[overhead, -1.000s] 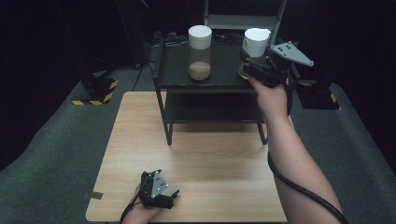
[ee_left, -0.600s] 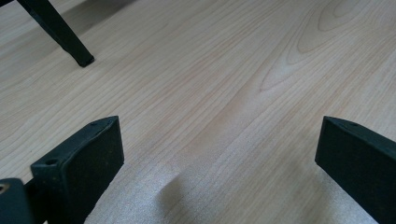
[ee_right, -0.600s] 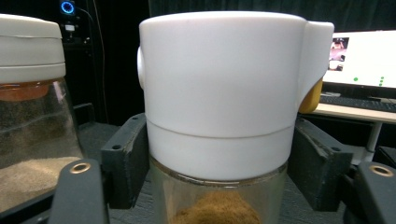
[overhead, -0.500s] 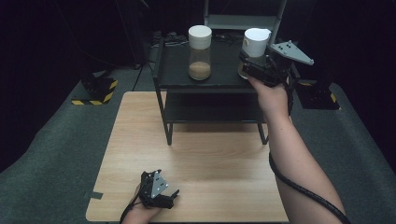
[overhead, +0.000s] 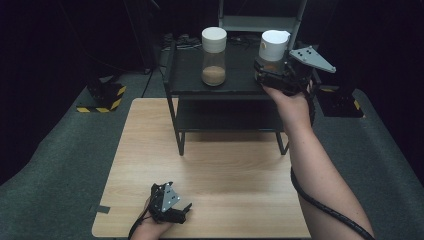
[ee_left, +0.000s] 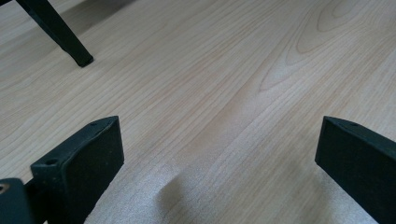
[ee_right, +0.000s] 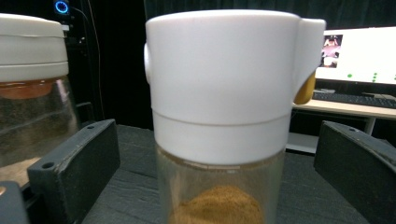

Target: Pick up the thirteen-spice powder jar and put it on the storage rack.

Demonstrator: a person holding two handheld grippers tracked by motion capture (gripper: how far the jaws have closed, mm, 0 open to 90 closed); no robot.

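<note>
Nothing moved; right claw (ee_right: 217,186) wide open, seemingly untouching jar (ee_right: 219,116).

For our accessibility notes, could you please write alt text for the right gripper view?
A clear jar with a white lid and brown powder at its bottom stands between the right gripper's two open black jaws on a black shelf. A second white-lidded jar stands at the left edge, a lit monitor behind.

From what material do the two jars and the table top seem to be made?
Both jars: clear walls, glass or hard plastic, since brown powder shows through; the lids look like smooth, matte white plastic. Table top: pale wood or wood-look laminate, with visible grain lines and a low sheen.
</note>
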